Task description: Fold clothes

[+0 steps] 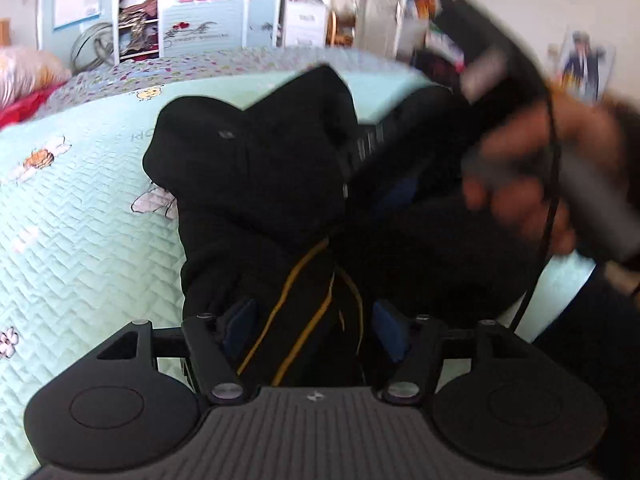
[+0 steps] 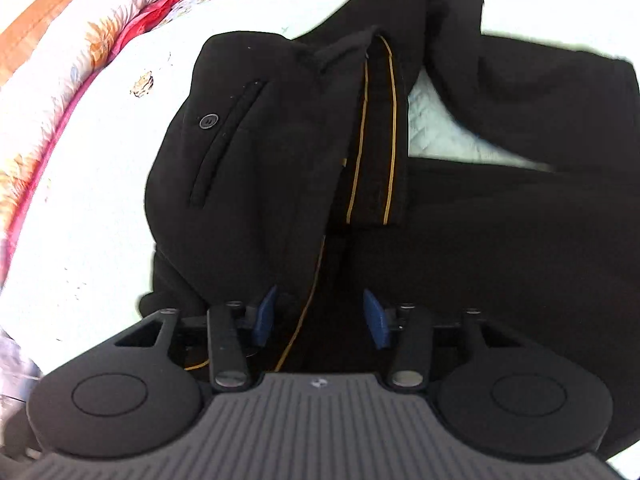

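A pair of black trousers [image 1: 256, 168] with yellow-piped waistband lining lies bunched on the bed; it also shows in the right wrist view [image 2: 248, 152], with a welt pocket and a button [image 2: 208, 121]. My left gripper [image 1: 316, 324] has its blue pads wide apart around the waistband fabric, open. My right gripper [image 2: 320, 316] is also open, with waistband cloth lying between its pads. In the left wrist view the right gripper's body and the hand holding it [image 1: 516, 184] are blurred at the right, over the trousers.
The bed has a light teal quilted cover [image 1: 80, 220] with flower prints. Folded floral bedding [image 2: 60, 80] with a red layer lies at the bed's far left. Shelves and cupboards [image 1: 192, 12] stand behind the bed.
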`<state>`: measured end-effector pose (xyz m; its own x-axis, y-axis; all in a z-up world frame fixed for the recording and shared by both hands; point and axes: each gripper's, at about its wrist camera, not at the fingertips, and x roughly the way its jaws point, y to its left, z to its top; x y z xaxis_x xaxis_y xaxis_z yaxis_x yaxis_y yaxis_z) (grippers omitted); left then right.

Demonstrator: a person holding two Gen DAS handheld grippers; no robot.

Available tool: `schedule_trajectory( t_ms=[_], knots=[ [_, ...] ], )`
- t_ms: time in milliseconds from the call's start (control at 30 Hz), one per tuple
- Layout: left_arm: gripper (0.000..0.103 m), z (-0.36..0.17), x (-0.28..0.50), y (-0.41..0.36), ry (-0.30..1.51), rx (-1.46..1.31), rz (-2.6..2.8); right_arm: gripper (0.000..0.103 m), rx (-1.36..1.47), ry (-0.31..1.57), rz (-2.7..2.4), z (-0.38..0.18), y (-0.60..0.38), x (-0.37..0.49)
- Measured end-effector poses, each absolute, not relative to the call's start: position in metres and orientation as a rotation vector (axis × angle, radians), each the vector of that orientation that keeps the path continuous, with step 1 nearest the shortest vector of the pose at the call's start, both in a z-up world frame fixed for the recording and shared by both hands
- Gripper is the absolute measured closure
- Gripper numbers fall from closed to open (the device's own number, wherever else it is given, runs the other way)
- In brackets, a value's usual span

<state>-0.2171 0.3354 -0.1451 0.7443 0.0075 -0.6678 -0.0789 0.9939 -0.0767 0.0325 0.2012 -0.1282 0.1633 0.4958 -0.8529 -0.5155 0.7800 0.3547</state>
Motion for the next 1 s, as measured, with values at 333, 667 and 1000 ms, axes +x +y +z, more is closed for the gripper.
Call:
schedule_trajectory(
  t_ms=[333, 667, 1000],
  knots=[
    [0.036, -0.127, -0.218, 0.3, 0.704, -0.081, 0.021, 0.052, 0.044, 1.28, 0.787, -0.116, 0.212, 0.009],
    [0.034, -0.121, -0.243, 0.274, 0.691, -0.063, 0.005, 0.081, 0.306, 1.245, 0.872, -0.105, 0.182, 0.008],
    [0.037, -0.097, -0.247, 0.299, 0.594, -0.102, 0.105, 0.086, 0.399, 1.255, 0.867, -0.119, 0.17, 0.002]
  ],
)
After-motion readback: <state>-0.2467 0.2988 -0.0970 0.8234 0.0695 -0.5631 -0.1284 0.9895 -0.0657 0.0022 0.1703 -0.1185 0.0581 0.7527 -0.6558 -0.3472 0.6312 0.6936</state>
